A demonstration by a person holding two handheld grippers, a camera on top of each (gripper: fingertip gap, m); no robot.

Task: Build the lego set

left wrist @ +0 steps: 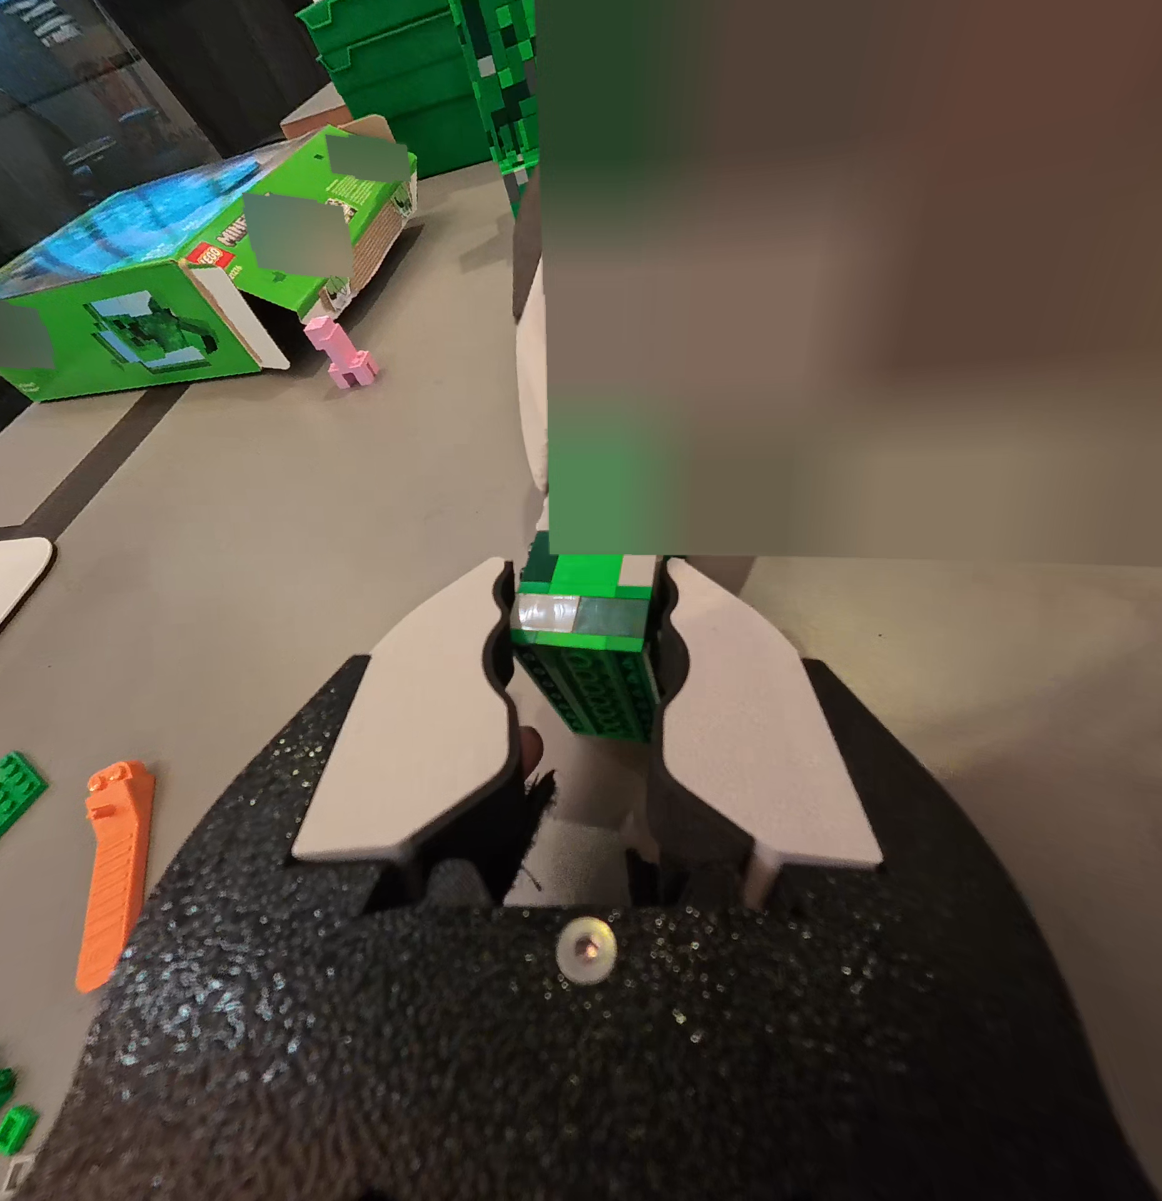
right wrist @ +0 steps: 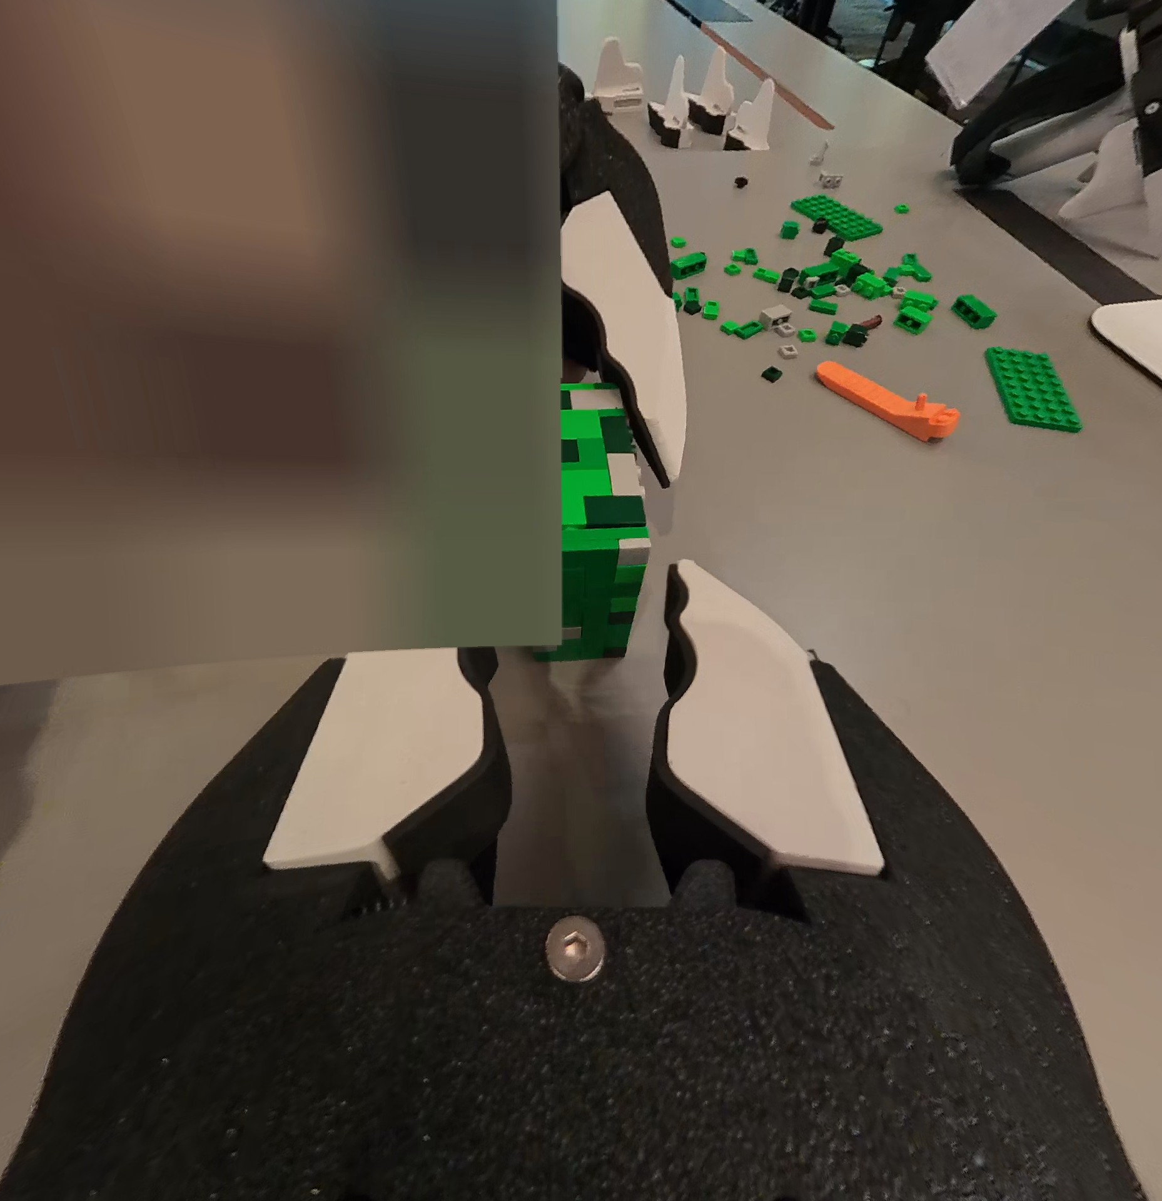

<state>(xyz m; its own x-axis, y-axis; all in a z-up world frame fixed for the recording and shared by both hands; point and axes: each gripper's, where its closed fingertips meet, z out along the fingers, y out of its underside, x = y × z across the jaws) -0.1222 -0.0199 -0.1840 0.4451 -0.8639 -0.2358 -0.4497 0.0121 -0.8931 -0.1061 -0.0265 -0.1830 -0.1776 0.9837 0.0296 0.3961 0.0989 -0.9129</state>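
Observation:
A green, dark green and grey Lego block build (left wrist: 581,624) is clamped between the fingers of my left gripper (left wrist: 585,572), which is shut on it above the grey table. In the right wrist view the same build (right wrist: 604,520) hangs just ahead of my right gripper (right wrist: 577,617), whose jaws stand apart with nothing between them; its right fingertip (right wrist: 685,585) lies close beside the build's lower end. One left gripper finger (right wrist: 630,312) shows above the build. A mosaic patch hides the rest of the build in both views.
Loose green and grey pieces (right wrist: 825,279), an orange brick separator (right wrist: 884,400) and a green plate (right wrist: 1033,390) lie at the right. The green Lego box (left wrist: 143,292), a pink pig figure (left wrist: 341,354), green crates (left wrist: 403,71) and a white board (right wrist: 1144,338) are nearby. The tips of both grippers are at nearly the same place. The orange brick separator (right wrist: 884,400) is about 15 centimeters from my left fingertips. It is also in sight in the left wrist view (left wrist: 122,848).

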